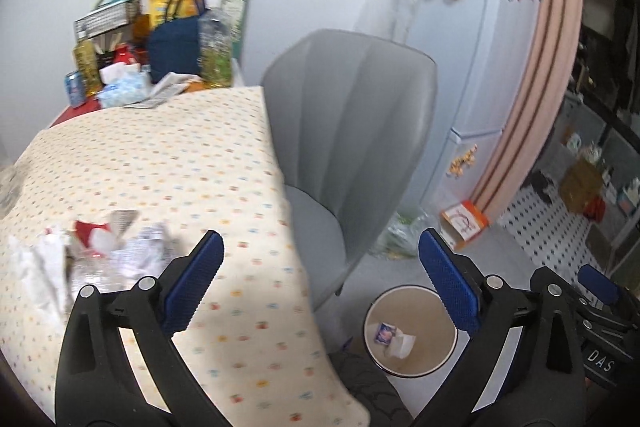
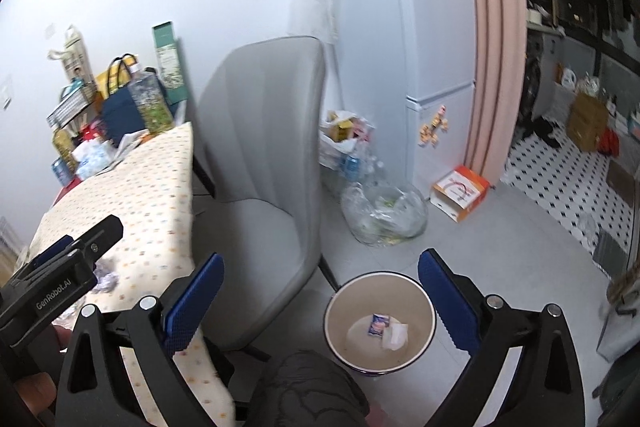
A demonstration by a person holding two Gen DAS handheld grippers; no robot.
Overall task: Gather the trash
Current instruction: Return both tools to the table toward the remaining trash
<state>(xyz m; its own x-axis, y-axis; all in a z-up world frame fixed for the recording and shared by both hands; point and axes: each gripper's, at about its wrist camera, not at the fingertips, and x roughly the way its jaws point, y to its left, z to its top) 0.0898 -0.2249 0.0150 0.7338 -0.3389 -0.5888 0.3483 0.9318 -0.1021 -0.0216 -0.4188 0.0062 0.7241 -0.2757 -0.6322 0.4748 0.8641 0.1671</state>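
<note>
A pile of crumpled trash [image 1: 100, 255], white paper, clear plastic and a red-and-white wrapper, lies on the dotted tablecloth [image 1: 160, 163] at the left. My left gripper [image 1: 320, 251] is open and empty above the table's right edge, right of the pile. A round waste bin [image 1: 410, 333] stands on the floor below; it holds a small blue packet [image 2: 378, 325] and a white scrap [image 2: 396, 337]. My right gripper [image 2: 320, 267] is open and empty, above the bin [image 2: 378, 323]. Part of the trash [image 2: 106, 277] shows behind the left gripper's body [image 2: 60, 283].
A grey chair [image 1: 352, 131] stands beside the table. Bags, bottles and a can [image 1: 74, 89] crowd the table's far end. A fridge [image 1: 472, 47], a pink curtain [image 2: 496, 47], a clear plastic bag [image 2: 384, 211] and an orange box [image 2: 460, 193] are on the floor side.
</note>
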